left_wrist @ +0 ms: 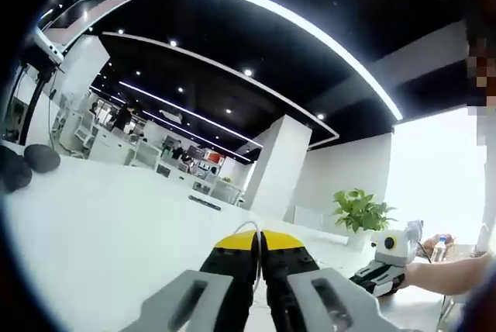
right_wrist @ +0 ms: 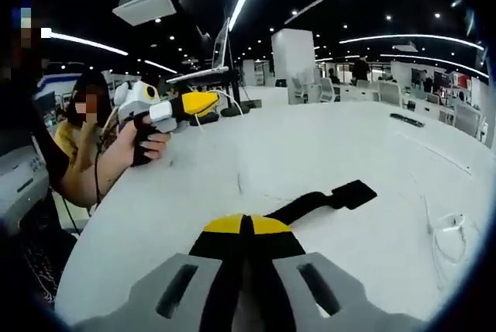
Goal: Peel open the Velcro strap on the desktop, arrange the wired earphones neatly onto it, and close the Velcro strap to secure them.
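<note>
Lying flat on the white desktop: a black Velcro strap, matte, a long narrow band ending in a wider squarish tab, just beyond the right jaws.
Earphones: thin white wired earphones, loosely looped, pale against the desk, well apart from the strap, off to the right in the right gripper view.
Right gripper: yellow-tipped black jaws pressed together, nothing seen between them; grey slotted mounts below.
Left gripper: same yellow and black build, jaws together, a thin white wire running up along the seam; whether pinched or merely lying there, cannot tell.
Left gripper from the right gripper view: held up by a hand, yellow tips closed, a white cable trailing near the tip.
Right gripper from the left gripper view: low at the desk edge, held by a hand, jaws hidden.
Desk surface: smooth, glossy white, broad.
Around: dark rounded objects at the far left of the desk; a flat dark device farther off; a potted green plant; a white square column; black ceiling with curved light strips.
In the way: nothing between right jaws and strap.
</note>
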The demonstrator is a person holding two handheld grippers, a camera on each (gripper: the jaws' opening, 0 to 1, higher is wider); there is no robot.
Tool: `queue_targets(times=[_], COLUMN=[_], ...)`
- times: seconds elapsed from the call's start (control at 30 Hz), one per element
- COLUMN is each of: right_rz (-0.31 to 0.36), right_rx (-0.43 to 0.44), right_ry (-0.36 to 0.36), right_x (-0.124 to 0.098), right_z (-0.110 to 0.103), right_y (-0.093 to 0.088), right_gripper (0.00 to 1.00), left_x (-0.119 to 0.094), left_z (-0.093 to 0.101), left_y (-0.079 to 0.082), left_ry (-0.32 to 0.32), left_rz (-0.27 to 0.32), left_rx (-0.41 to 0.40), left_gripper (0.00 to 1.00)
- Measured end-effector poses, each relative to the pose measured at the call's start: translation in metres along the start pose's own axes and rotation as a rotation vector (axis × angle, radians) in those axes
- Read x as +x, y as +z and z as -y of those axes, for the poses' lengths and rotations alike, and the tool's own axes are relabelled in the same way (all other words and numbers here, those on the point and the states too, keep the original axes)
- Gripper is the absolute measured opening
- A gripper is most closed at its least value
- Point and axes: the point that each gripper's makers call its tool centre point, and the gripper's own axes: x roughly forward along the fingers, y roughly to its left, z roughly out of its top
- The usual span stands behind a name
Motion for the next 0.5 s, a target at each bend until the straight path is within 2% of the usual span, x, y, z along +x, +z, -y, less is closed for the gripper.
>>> queue_targets(times=[0.07, 0.17, 0.27, 0.37, 0.43, 0.5], right_rz=[0.014, 0.022, 0.078, 0.078, 0.06, 0.078], right_rx=[0.014, -0.029, -0.025, -0.063, -0.046, 0.008], right_ry=[-0.007, -0.04, -0.078, -0.209, -0.317, -0.381], right_x=[-0.005, -0.016, -0.034, -0.053, -0.064, -0.069], right_z=[0.004, 0.008, 0.018, 0.046, 0.072, 0.092], right_y=[0.001, 0.005, 0.019, 0.024, 0.022, 0.022], right_gripper=[0.03, 0.03, 0.03, 0.03, 0.03, 0.03], left_x=[0.0, 0.0, 0.0, 0.0, 0.0, 0.0], left_z=[0.0, 0.0, 0.001, 0.002, 0.003, 0.004], left_y=[0.0, 0.0, -0.001, -0.001, -0.001, -0.002], left_ry=[-0.001, -0.003, -0.005, -0.007, -0.011, -0.016], left_rz=[-0.001, -0.002, -0.004, -0.006, -0.005, -0.008], left_rx=[0.001, 0.005, 0.011, 0.017, 0.022, 0.028], left_gripper=[0.05, 0.05, 0.05, 0.05, 0.05, 0.05])
